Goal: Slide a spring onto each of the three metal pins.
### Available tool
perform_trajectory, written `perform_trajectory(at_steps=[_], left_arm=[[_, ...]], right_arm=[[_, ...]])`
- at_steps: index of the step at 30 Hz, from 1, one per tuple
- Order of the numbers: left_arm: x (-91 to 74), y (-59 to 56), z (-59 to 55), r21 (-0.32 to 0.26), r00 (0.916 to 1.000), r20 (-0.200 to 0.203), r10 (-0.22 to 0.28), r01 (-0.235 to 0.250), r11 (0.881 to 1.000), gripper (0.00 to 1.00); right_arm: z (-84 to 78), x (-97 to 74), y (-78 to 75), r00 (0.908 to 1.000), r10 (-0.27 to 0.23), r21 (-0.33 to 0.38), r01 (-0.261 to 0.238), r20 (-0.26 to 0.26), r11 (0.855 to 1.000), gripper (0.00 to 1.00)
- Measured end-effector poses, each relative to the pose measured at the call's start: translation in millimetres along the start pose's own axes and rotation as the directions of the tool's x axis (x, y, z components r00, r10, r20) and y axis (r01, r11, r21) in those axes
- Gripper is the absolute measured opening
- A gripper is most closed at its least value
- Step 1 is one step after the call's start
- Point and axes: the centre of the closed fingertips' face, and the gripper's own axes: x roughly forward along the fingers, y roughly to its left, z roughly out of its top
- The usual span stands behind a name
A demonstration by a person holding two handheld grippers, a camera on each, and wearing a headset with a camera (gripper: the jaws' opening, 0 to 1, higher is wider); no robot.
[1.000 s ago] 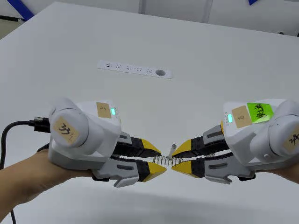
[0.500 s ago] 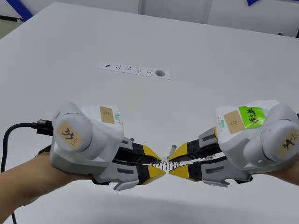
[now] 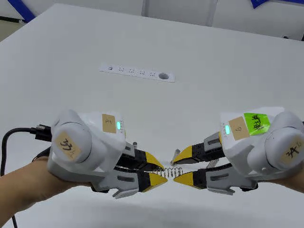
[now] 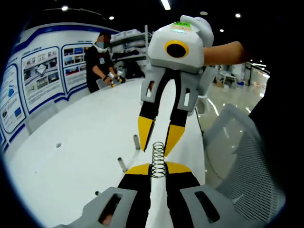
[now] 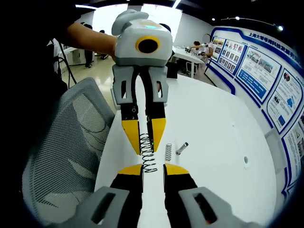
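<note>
- The left hand-held gripper (image 3: 160, 172) has its yellow-tipped jaws drawn together, clamped on one end of a spring (image 3: 168, 171).
- In the left gripper view the spring (image 4: 158, 159) sticks straight out from between those jaws, coils uncompressed, above the white worktop (image 3: 71, 47).
- The right hand-held gripper (image 3: 176, 170) faces the spring from the other side, tip to tip with the left one, and its jaws stand apart.
- The spring's free end reaches into the gap between the right jaws. In the right gripper view it lies closer to the left-hand yellow tip, and I cannot tell whether it touches it.
- A second spring (image 5: 167, 152) lies on the worktop just beside the held spring.
- A short metal pin (image 5: 182, 148) sits just past the second spring, on the side away from the held spring. I cannot tell whether it stands or lies.
- In the head view that pin (image 3: 175, 155) shows just beyond the held spring, and another pin (image 3: 135, 144) lies farther left, behind the left jaws.
- A white power strip (image 3: 137, 71) lies well beyond the held spring, toward the far side of the worktop.
</note>
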Motion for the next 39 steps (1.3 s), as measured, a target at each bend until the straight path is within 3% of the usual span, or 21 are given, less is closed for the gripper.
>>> perform_trajectory(at_steps=[6,18,21,25,29,39], left_arm=[[-0.9,-2.7,7.9,0.017,0.9997,0.022,-0.012,0.012,1.000,0.10],[0.5,-1.3,5.8,0.035,0.9999,0.009,-0.014,0.014,0.999,0.10],[0.0,-2.6,6.7,0.044,0.9998,0.011,-0.019,0.018,0.999,0.10],[0.6,-1.0,8.1,0.050,0.9998,0.016,-0.012,0.011,0.999,0.10],[4.4,-3.0,7.7,0.055,0.9998,0.010,-0.015,0.015,0.998,0.10],[7.1,-6.0,10.2,0.044,0.9996,0.028,-0.011,0.010,0.999,0.10]], right_arm=[[-2.2,0.8,6.0,0.9997,0.022,-0.006,-0.022,-0.005,1.000,0.14],[9.7,-9.2,5.4,0.9963,0.040,0.049,-0.044,0.077,0.998,0.11],[21.7,-15.9,6.5,0.9882,0.048,0.084,-0.060,0.146,0.995,0.11],[28.5,-19.0,5.3,0.9819,0.043,0.112,-0.064,0.184,0.992,0.12],[45.0,-20.8,4.9,0.9628,0.029,0.176,-0.078,0.269,0.981,0.12],[55.0,-17.8,5.9,0.9550,0.009,0.188,-0.068,0.297,0.980,0.11]])
